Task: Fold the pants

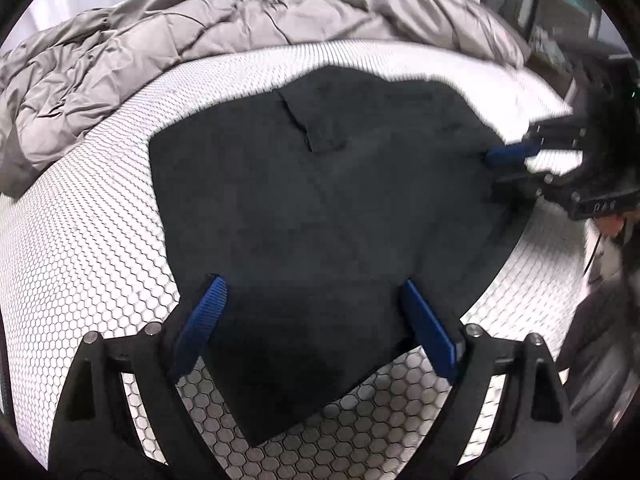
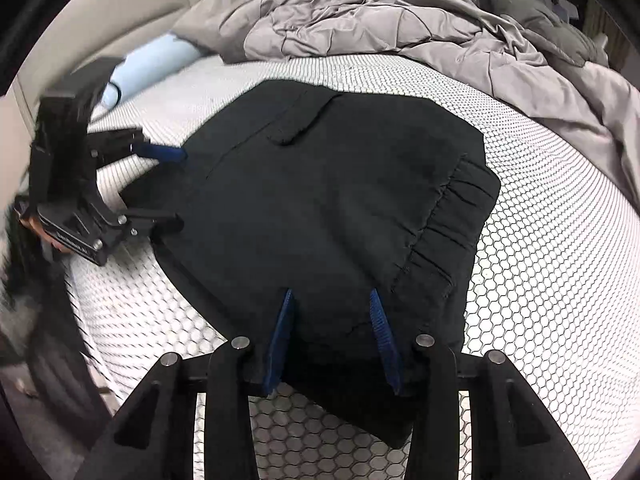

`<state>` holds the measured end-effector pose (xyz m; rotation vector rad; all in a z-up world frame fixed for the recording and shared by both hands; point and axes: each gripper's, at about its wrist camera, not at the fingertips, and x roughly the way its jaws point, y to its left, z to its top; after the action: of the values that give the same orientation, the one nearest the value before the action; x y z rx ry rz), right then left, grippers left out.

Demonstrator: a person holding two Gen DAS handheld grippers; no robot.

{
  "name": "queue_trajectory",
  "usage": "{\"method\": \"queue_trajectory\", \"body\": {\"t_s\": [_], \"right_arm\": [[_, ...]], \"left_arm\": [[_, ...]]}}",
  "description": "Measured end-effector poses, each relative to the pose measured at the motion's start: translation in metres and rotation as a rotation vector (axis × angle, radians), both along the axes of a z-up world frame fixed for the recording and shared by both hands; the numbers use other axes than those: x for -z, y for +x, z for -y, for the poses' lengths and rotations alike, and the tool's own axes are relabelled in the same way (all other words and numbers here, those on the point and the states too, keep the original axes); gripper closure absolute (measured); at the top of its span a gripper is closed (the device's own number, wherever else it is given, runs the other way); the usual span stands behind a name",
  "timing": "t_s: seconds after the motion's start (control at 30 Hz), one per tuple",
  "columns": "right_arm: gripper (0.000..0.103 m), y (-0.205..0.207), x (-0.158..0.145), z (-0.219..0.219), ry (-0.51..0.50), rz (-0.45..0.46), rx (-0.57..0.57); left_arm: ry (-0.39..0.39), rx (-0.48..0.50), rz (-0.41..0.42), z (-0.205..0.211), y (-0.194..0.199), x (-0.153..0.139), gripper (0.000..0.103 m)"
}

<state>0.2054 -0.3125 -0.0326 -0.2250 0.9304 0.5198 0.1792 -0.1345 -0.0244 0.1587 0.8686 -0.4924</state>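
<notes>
Left wrist view: our left gripper (image 1: 312, 316) stands spread wide over the near edge of the pants (image 1: 320, 200), holding nothing, jaws clear of the cloth so the fold can settle. Right wrist view: our right gripper (image 2: 334, 336) is part open above the hem beside the elastic waistband (image 2: 452, 216), pads apparently not pinching. The pants lie folded compactly on the honeycomb mattress (image 2: 560, 280), the grey duvet (image 2: 400, 28) pushed back, we judge, for working room.
</notes>
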Motion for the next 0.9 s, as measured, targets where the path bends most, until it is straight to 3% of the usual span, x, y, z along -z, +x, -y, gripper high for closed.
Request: {"method": "queue_trajectory", "body": {"t_s": [0.07,0.13,0.23,0.3,0.4,0.57,0.67,0.77,0.83,0.9], "right_arm": [[0.06,0.002,-0.01,-0.005,0.066,0.035,0.016],[0.057,0.011,-0.011,-0.023,0.056,0.081,0.042],[0.057,0.039,0.007,-0.044,0.01,0.032,0.075],[0.059,0.047,0.027,-0.05,-0.096,0.023,0.065],[0.06,0.037,0.016,-0.032,-0.161,0.063,0.084],[0.06,0.021,0.003,0.005,-0.041,0.053,0.087],[0.055,0.016,-0.007,0.018,0.038,0.071,0.149],[0.032,0.0,-0.019,0.036,0.081,0.144,0.252],[0.01,-0.015,-0.025,0.044,0.118,0.191,0.286],[0.0,-0.028,-0.03,0.044,0.14,0.225,0.294]], "left_arm": [[-0.025,-0.01,0.033,-0.009,-0.003,-0.009,0.015],[-0.029,0.007,0.023,-0.004,0.012,-0.009,0.016],[-0.018,0.014,-0.011,-0.002,0.036,0.002,0.018],[-0.028,0.004,-0.038,-0.003,0.045,0.01,0.02],[0.015,-0.001,-0.028,-0.014,0.04,0.01,0.021],[-0.015,-0.042,-0.016,-0.033,0.028,0.009,0.02],[0.011,-0.137,0.043,-0.045,0.013,0.002,0.019],[-0.026,-0.243,0.088,-0.058,-0.006,-0.004,0.017],[-0.028,-0.296,0.103,-0.061,-0.017,-0.008,0.015],[-0.03,-0.307,0.148,-0.062,-0.028,-0.014,0.005]]}}
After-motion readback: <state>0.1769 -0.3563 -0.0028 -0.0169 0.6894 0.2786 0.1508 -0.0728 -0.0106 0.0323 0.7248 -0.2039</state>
